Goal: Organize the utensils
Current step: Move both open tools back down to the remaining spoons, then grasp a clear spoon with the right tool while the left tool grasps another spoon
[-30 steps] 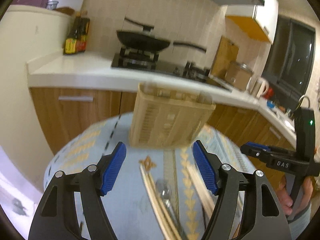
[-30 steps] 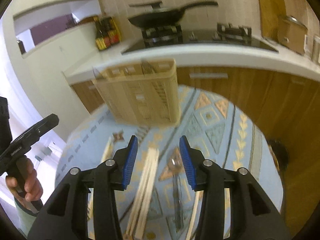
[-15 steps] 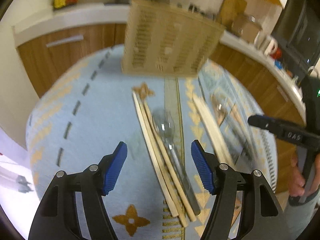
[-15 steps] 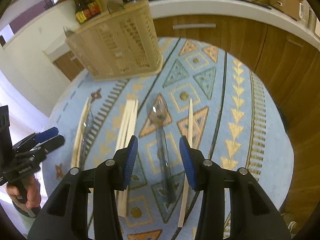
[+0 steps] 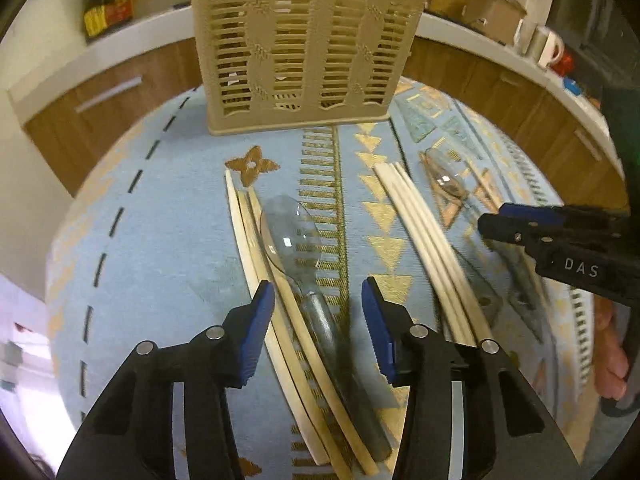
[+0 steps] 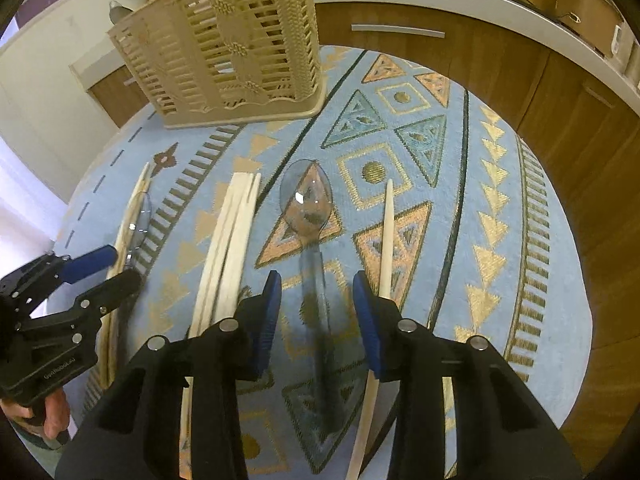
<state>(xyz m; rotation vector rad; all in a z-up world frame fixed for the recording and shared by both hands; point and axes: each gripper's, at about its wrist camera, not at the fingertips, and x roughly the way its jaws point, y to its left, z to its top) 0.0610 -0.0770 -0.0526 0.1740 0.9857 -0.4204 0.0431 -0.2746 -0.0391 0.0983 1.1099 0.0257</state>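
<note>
A beige slotted plastic utensil basket stands upright at the far edge of a round bench covered by a pale blue cloth with gold geometric patterns; everything else lies nearer than the basket; directly in front of it a clear plastic spoon lies bowl toward the basket, with pale wooden chopsticks touching its left side; the left gripper is tilted down over that spoon's handle, its blue-padded jaws closing with the handle and the nearest chopsticks between them, not yet pressed on either; to the right of the basket's front a bundle of pale chopsticks lies on the cloth, then a second clear spoon, then a single pale chopstick further right; the right gripper hangs over the second spoon's handle, its jaws closing around it without gripping, the single chopstick just outside its right finger; behind the basket run wooden cabinets under a white counter.
</note>
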